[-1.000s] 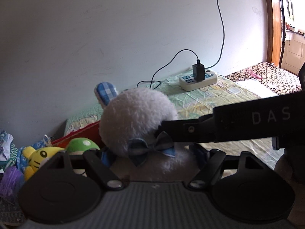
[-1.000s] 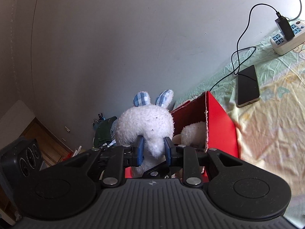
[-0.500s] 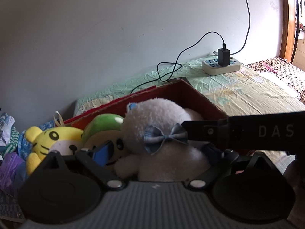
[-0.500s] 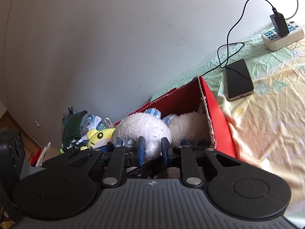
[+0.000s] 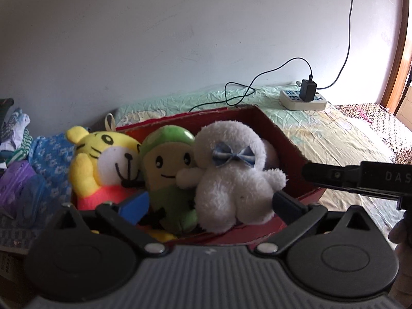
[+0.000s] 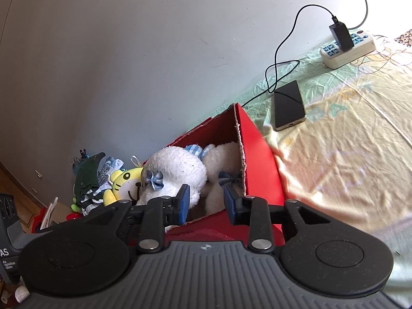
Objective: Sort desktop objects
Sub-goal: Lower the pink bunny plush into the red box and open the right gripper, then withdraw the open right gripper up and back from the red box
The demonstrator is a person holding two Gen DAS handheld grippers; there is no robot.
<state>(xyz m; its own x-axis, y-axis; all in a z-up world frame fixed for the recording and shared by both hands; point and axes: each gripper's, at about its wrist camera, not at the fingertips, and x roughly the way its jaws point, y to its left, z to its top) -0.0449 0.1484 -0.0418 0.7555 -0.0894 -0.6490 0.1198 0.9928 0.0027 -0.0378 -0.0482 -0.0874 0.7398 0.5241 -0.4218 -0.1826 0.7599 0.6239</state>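
Crumpled bedsheet (image 6: pixel 334 154) carries a phone (image 6: pixel 288 105) (right view only) beside the red box (image 5: pixel 267 126) holding the white bunny (image 5: pixel 231 177); left gripper (image 5: pixel 208 203) and right gripper (image 6: pixel 206 198) gape empty.

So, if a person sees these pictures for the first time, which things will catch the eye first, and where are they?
First comes the red box packed with soft toys: a white plush rabbit with a blue bow at the right, a green-capped plush in the middle and a yellow tiger plush at the left. Both the left gripper and the right gripper stand open at the box. Behind it, on the bedsheet, lie a dark phone and a white power strip.
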